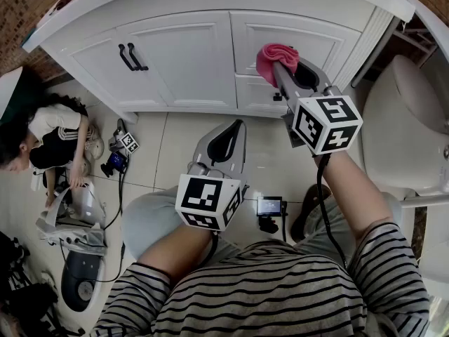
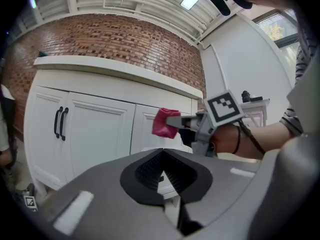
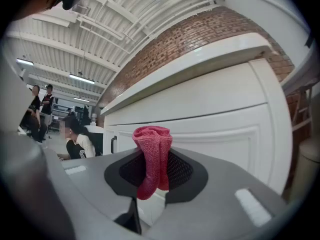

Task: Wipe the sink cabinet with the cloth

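Observation:
The white sink cabinet (image 1: 182, 55) fills the top of the head view, with panelled doors and black handles (image 1: 132, 57). My right gripper (image 1: 280, 70) is shut on a pink cloth (image 1: 275, 59), held up against the right-hand drawer front (image 1: 309, 41). In the right gripper view the cloth (image 3: 153, 159) stands bunched between the jaws, close to the cabinet face (image 3: 220, 129). My left gripper (image 1: 235, 126) hangs lower, over the floor, jaws together and empty. From the left gripper view (image 2: 161, 156) the cloth (image 2: 164, 123) and the right gripper (image 2: 200, 126) show ahead.
A toilet (image 1: 403, 125) stands close on the right. A person (image 1: 49, 135) crouches on the floor at the left beside equipment and cables (image 1: 81, 216). A small device (image 1: 269, 208) lies on the tiled floor (image 1: 168, 139) between my knees.

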The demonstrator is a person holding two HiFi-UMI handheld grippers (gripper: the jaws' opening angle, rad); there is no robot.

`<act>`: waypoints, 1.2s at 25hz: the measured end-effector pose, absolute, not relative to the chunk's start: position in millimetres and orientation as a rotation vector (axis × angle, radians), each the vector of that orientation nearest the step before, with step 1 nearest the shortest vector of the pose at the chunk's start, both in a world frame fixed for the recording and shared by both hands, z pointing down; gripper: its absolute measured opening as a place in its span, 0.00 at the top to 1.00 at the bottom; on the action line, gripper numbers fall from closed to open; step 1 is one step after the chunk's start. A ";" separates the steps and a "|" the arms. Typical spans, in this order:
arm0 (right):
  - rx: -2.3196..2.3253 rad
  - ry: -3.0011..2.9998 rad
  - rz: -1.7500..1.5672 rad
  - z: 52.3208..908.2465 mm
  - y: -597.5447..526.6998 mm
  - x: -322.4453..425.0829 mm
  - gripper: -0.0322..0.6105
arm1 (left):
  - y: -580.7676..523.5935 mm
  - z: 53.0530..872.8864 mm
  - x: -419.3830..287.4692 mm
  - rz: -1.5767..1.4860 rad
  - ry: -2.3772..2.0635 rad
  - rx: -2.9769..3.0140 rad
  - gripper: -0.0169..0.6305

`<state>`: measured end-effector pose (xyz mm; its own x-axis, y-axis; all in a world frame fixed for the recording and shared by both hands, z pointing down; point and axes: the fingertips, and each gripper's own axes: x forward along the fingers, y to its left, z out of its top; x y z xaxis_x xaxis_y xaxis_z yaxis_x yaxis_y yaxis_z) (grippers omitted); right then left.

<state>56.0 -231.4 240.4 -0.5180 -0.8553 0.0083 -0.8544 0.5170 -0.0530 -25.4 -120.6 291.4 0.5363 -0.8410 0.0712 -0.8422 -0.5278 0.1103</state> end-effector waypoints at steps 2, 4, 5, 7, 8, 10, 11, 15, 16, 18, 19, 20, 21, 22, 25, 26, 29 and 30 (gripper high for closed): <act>-1.457 2.761 -0.006 226.7 -248.8 22.9 0.81 | -123.1 292.8 -29.7 0.013 -1.452 2.631 0.97; -1.408 2.789 0.042 218.7 -266.3 -5.3 0.81 | -125.9 295.3 -34.5 0.011 -1.451 2.619 0.97; -1.406 2.795 0.054 217.4 -275.5 -15.3 0.81 | -127.6 296.8 -36.8 0.009 -1.451 2.610 0.97; -1.436 2.792 0.062 217.8 -292.4 -22.9 0.81 | -131.0 299.3 -39.6 0.008 -1.449 2.596 0.97; -1.451 2.784 0.058 217.9 -298.0 -20.9 0.81 | -132.3 300.1 -39.7 0.008 -1.445 2.591 0.97; -1.466 2.767 0.051 217.2 -301.2 -8.9 0.80 | -133.5 300.9 -38.6 0.005 -1.432 2.589 0.97; -1.478 2.759 0.056 217.1 -300.1 0.2 0.80 | -133.6 301.3 -38.2 0.004 -1.425 2.590 0.97; -1.598 2.689 0.083 218.1 -290.9 61.0 0.80 | -133.5 305.7 -36.3 0.013 -1.401 2.581 0.97; -1.639 2.660 0.081 218.1 -287.9 81.3 0.80 | -133.4 306.7 -35.3 0.013 -1.393 2.575 0.97; -1.734 2.590 0.074 218.5 -281.2 124.9 0.80 | -133.2 308.0 -33.3 0.014 -1.384 2.568 0.97; -1.786 2.548 0.066 219.1 -277.5 148.0 0.80 | -133.1 308.5 -32.0 0.017 -1.383 2.569 0.97; -1.838 2.501 0.052 219.9 -273.6 171.8 0.80 | -133.0 309.1 -30.3 0.022 -1.384 2.571 0.97; -1.890 2.450 0.032 220.8 -269.6 195.8 0.80 | -132.9 309.8 -28.3 0.026 -1.383 2.573 0.97; -1.940 2.393 0.005 221.5 -265.2 219.3 0.80 | -132.7 310.3 -26.4 0.030 -1.381 2.573 0.97; -2.067 2.205 -0.072 219.5 -250.2 272.9 0.80 | -131.6 309.0 -22.5 0.026 -1.363 2.570 0.97; -2.078 2.166 -0.081 217.3 -245.6 278.5 0.81 | -131.1 307.7 -20.9 0.022 -1.355 2.573 0.97; -1.959 2.241 -0.076 214.9 -241.7 238.3 0.81 | -131.2 305.2 -16.4 0.018 -1.338 2.589 0.97; -1.879 2.314 -0.082 218.1 -244.9 209.0 0.81 | -132.0 305.7 -15.9 0.020 -1.338 2.590 0.97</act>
